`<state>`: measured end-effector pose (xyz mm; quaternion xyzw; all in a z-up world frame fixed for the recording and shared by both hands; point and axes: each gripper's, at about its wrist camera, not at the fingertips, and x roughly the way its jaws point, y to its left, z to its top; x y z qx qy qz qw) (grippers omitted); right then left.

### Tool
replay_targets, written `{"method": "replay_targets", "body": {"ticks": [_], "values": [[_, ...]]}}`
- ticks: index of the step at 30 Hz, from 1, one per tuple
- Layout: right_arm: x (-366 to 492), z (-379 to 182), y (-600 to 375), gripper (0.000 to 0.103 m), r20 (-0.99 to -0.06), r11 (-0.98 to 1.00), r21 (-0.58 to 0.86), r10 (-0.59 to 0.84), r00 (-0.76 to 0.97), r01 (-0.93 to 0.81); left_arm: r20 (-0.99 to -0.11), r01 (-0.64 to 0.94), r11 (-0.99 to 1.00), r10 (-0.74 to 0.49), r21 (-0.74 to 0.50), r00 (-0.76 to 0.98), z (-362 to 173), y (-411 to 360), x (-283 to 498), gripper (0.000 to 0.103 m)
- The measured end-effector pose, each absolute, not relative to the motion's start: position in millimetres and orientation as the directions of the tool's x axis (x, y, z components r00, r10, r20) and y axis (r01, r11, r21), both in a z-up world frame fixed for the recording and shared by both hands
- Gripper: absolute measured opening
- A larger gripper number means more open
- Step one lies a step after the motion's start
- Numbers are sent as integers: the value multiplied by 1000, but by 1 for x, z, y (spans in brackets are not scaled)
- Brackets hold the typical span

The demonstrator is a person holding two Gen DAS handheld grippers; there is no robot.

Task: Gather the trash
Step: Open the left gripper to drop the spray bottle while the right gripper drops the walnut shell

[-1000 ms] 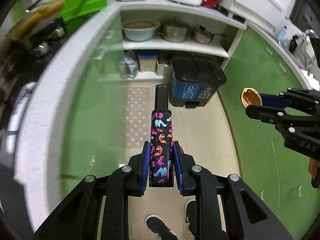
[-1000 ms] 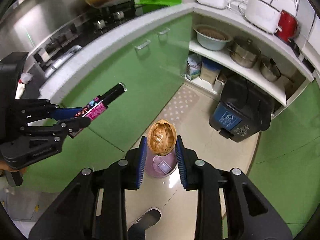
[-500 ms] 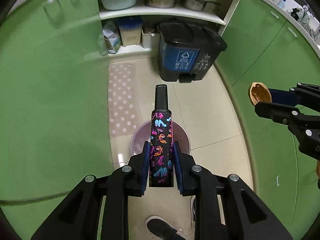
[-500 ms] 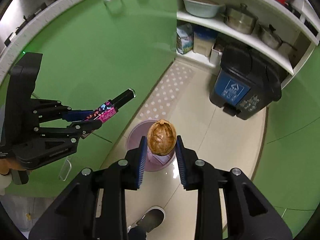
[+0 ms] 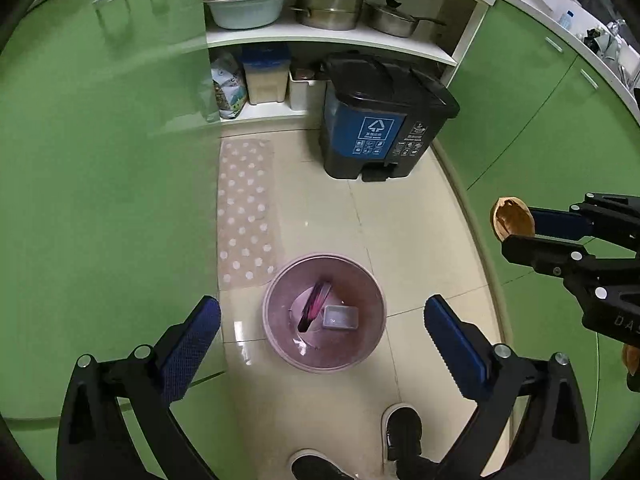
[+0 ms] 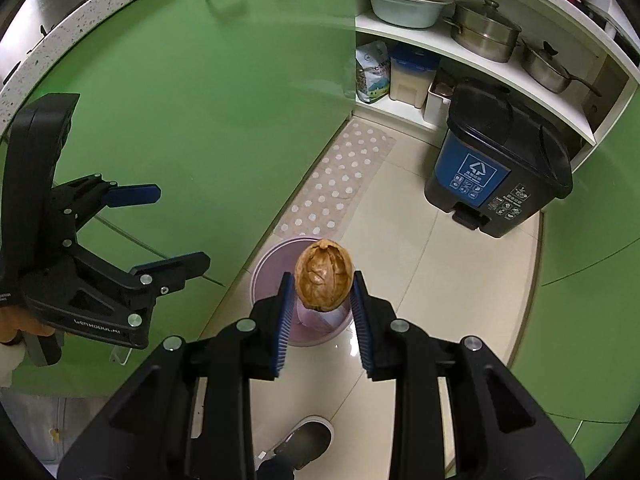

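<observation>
Your left gripper (image 5: pixel 322 322) hangs right over the pink bin (image 5: pixel 362 280) on the floor, jaws opening up wide with nothing between them. The patterned tube (image 5: pixel 314 306) lies inside that bin, leaning against the wall next to a small grey box (image 5: pixel 340 317). Your right gripper (image 6: pixel 322 308) has its jaws narrow and clamped on a brown walnut shell (image 6: pixel 324 274), held above the near right side of the same bin. Farther back there's the black and blue pedal bin (image 5: pixel 376 120) standing by the open shelves, with pots (image 5: pixel 330 8) and a pale basin (image 5: pixel 244 10) on the shelf above it. Dotted mat (image 5: pixel 244 208) runs along the green cabinets on the left, and your shoes (image 5: pixel 402 428) show at the near edge.
</observation>
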<state>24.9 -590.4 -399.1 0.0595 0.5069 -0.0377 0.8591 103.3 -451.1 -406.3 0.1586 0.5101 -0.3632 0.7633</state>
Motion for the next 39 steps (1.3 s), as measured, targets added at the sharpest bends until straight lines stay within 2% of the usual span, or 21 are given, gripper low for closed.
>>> {"method": "replay_targets", "body": {"ticks": [23,25,26,29,39], "values": [[52,-408,-576,29,-877,994,81,37,480,72,-905,653,749,-350,-113,244,-406,-414,124,98],[56,-411,-577,58,-878,995,78,36,477,67,-904,647,754,-349,-115,247,-406,-413,127,98],[57,-412,-579,82,-877,994,79,34,480,73,-904,646,755,-348,-114,247,-406,-413,127,98],[58,-413,-580,91,-870,994,73,22,493,83,-906,648,753,-347,-115,243,-408,-415,128,98],[56,-417,-587,95,-890,991,78,22,456,104,-910,651,750,-344,-117,232,-407,-417,128,98]]}}
